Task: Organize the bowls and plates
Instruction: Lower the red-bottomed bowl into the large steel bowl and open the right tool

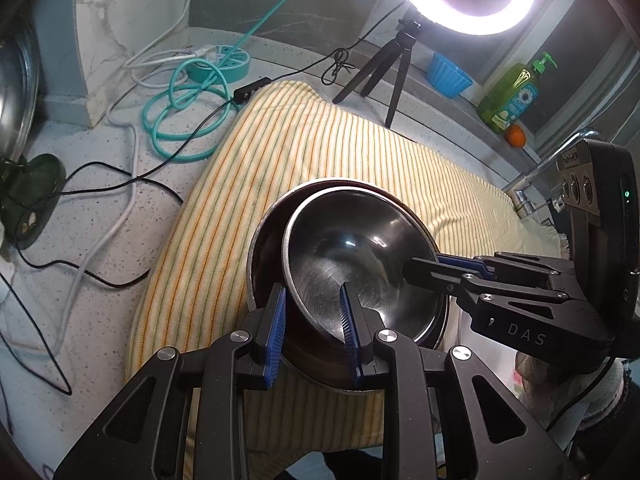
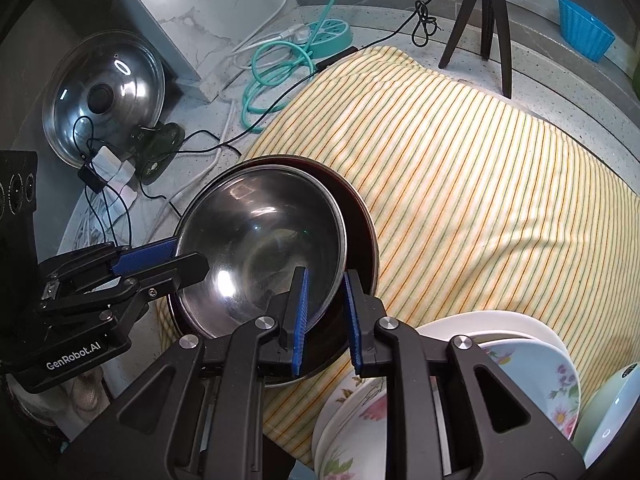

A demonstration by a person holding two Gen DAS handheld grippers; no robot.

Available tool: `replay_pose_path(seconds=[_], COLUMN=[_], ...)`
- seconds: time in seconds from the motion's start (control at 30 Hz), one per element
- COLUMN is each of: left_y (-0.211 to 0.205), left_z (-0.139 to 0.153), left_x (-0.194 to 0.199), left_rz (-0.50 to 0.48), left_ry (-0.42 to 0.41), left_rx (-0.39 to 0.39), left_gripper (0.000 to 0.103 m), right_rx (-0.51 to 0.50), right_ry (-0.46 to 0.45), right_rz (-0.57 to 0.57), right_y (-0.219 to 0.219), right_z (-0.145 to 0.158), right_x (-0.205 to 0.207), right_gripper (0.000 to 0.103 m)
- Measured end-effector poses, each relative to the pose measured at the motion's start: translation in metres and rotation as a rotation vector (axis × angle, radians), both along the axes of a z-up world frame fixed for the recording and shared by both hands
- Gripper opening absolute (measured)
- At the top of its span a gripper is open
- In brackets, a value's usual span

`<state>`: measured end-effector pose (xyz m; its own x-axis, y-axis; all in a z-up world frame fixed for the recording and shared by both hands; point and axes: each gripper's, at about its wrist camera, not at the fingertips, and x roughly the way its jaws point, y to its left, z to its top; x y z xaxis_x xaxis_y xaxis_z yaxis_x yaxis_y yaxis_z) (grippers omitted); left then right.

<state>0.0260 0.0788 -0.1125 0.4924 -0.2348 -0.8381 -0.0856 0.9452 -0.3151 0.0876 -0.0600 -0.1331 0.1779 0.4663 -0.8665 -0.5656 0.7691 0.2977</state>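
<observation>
Steel bowl (image 1: 352,256) sits tilted in a bigger bowl (image 1: 264,252); we pinch its rim with both tongs, left (image 1: 314,336) and right (image 2: 326,316), on striped cloth (image 1: 320,152).

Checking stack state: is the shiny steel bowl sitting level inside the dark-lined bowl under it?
No: the shiny steel bowl is tilted, its rim riding up over one side of the dark-lined bowl on the striped cloth.

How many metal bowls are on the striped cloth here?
2. A shiny steel bowl sits tilted inside a larger, darker metal bowl, nested together near the front edge of the yellow striped cloth. Another could be hidden beneath them.
</observation>
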Motion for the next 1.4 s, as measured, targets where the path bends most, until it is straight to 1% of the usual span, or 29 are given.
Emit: replay_pose_path(seconds=[0.07,0.1,0.2,0.23,0.33,0.43,0.6,0.63,0.7,0.77,0.9,1.07,1.17,1.27,1.33,1.4], left_y=[-0.001,0.000,0.000,-0.001,0.000,-0.001,-0.006,-0.005,-0.002,0.000,0.000,-0.001,-0.005,-0.006,-0.010,-0.014], left_z=[-0.001,-0.002,-0.005,-0.005,-0.005,-0.006,-0.005,-0.005,-0.004,-0.002,0.001,0.001,0.001,0.000,-0.001,-0.001], left_x=[0.001,0.001,0.002,0.002,0.003,0.003,0.003,0.003,0.002,0.001,0.000,0.002,0.003,0.005,0.007,0.009], left_rz=[-0.004,-0.004,-0.005,-0.006,-0.005,-0.012,-0.038,-0.039,-0.033,-0.029,-0.034,-0.043,-0.057,-0.058,-0.066,-0.080], left_ry=[0.006,0.011,0.020,0.019,0.022,0.020,0.011,0.012,0.014,0.008,0.003,0.013,0.019,0.023,0.022,0.022], left_rx=[0.005,0.007,0.009,0.010,0.011,0.031,0.077,0.070,0.051,0.035,0.038,0.050,0.084,0.099,0.128,0.143], left_gripper=[0.023,0.027,0.027,0.029,0.031,0.031,0.031,0.031,0.034,0.036,0.037,0.037,0.037,0.037,0.037,0.038], right_rx=[0.003,0.004,0.012,0.016,0.016,0.022,0.004,0.001,-0.005,-0.009,-0.024,-0.020,-0.003,0.013,0.023,0.032], right_ry=[0.002,0.000,0.007,0.007,0.003,-0.001,-0.039,-0.050,-0.070,-0.084,-0.112,-0.106,-0.091,-0.079,-0.063,-0.057], right_rz=[0.001,0.004,0.007,0.009,0.014,0.021,0.033,0.035,0.042,0.050,0.055,0.048,0.044,0.048,0.051,0.051], right_y=[0.000,0.000,0.000,0.000,0.001,0.002,0.004,0.005,0.005,0.006,0.007,0.007,0.005,0.003,0.003,0.002], right_z=[0.000,0.001,0.001,0.001,0.001,0.002,0.002,0.002,0.002,0.002,0.002,0.003,0.005,0.007,0.007,0.008], right_x=[0.000,0.000,0.002,0.002,0.002,0.002,-0.001,-0.001,-0.003,-0.004,-0.004,-0.004,-0.003,-0.003,-0.003,-0.005], right_gripper=[0.022,0.022,0.025,0.027,0.027,0.027,0.027,0.026,0.020,0.018,0.017,0.017,0.017,0.017,0.017,0.017])
